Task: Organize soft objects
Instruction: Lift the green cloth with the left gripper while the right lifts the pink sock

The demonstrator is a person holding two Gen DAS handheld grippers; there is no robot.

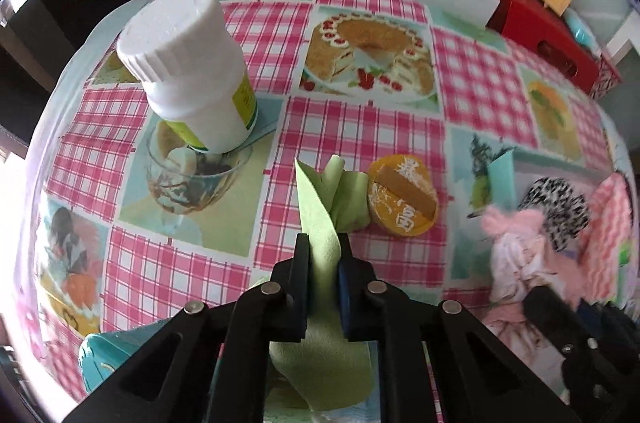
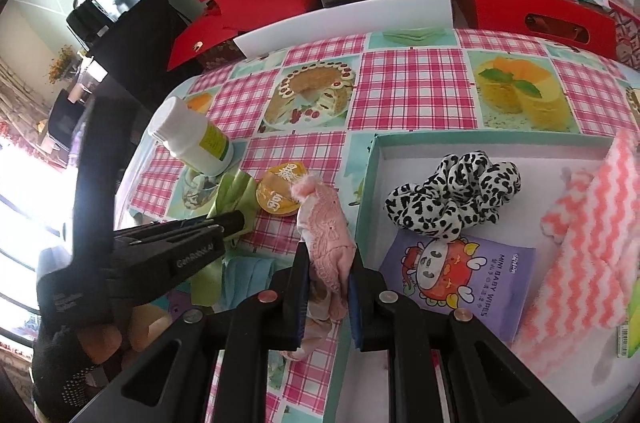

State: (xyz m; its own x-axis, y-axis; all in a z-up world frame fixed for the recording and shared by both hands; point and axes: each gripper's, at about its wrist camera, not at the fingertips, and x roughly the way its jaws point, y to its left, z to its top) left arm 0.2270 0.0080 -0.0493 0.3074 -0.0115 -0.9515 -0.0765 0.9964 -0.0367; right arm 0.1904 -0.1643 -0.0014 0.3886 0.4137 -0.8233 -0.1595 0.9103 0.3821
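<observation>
Green cloth is clamped in the left tool; pink glove in the right tool.

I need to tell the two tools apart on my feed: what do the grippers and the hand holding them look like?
Both look alike: the left gripper and right gripper are black plastic scissor linkages with silver pivot pins and flat fingers faced with blue pads. In the right wrist view, the left gripper's side carries small white lettering, and the hand on its handle wears a black glove with tiny grip dots.
</observation>
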